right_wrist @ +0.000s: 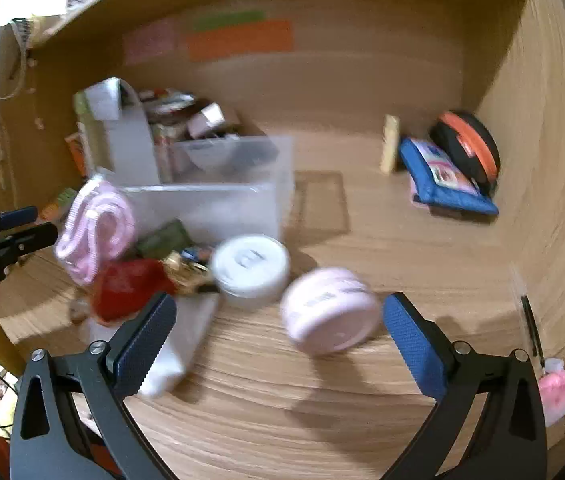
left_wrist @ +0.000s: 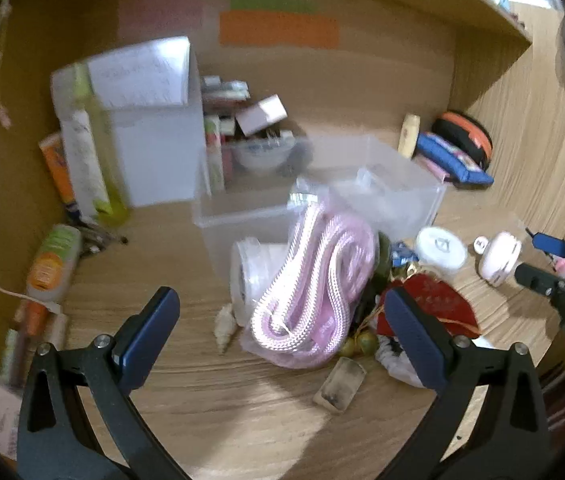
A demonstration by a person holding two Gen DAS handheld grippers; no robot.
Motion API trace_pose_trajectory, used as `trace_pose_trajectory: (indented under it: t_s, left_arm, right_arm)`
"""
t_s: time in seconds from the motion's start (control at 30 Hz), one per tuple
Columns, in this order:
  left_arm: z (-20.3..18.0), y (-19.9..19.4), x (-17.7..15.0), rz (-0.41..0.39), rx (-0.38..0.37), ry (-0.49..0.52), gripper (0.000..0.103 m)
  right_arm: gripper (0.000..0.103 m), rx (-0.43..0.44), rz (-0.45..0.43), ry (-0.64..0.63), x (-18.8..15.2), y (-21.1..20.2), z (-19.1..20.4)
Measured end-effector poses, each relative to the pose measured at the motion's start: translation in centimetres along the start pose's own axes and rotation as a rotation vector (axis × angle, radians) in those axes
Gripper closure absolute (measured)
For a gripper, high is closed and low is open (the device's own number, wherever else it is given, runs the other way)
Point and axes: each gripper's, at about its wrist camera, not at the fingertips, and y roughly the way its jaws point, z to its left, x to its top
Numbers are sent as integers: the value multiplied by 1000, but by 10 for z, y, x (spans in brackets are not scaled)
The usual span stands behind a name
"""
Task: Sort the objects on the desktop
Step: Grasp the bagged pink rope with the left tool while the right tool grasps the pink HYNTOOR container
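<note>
Left gripper [left_wrist: 282, 332] spread wide, nothing held; bagged pink rope [left_wrist: 314, 280] lies just ahead between its fingers, leaning on clear bin [left_wrist: 242, 220]. Right gripper [right_wrist: 278, 336] also spread, empty; pink round jar [right_wrist: 330, 312] tilted on counter [right_wrist: 282, 400] between its fingers, nearer the right one. White jar [right_wrist: 250, 268] just behind, beside red pouch [right_wrist: 130, 288].

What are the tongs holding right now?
Nothing. The left tongs are open in front of the bagged pink rope, and the right tongs are open near the pink jar, neither gripping anything.
</note>
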Motion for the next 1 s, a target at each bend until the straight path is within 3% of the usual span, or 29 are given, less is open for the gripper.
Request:
trace_pose_trajectory:
  t_s: [0.2,0.33,0.6,0.67,0.77,0.87,1.0]
  left_arm:
    - [5,39,-5,127,-22,-35,0]
    - [6,49,-6,169,-32,-52,0]
    - [-1,51,-4,186,-72,-69,0]
    - [-3,52,-4,195,-75,-67,11]
    - [-5,55,-3,209,-42,-57,19]
    - [-1,54,-3,210,-51,-79,25]
    - [1,50,-2,208,-46,-94,36]
  right_arm:
    - [0,19,93,37,-3,21,-30]
    - [0,48,138,27,-1,33,-37]
    - [2,116,198,-60,10,56,-22]
    - [9,120,216,-81,10,61,-18]
    - [28,129,251,-108,7,70,-14]
    - [38,140,266,-117,5,74,-13]
    - [43,134,258,-127,4,74,-12]
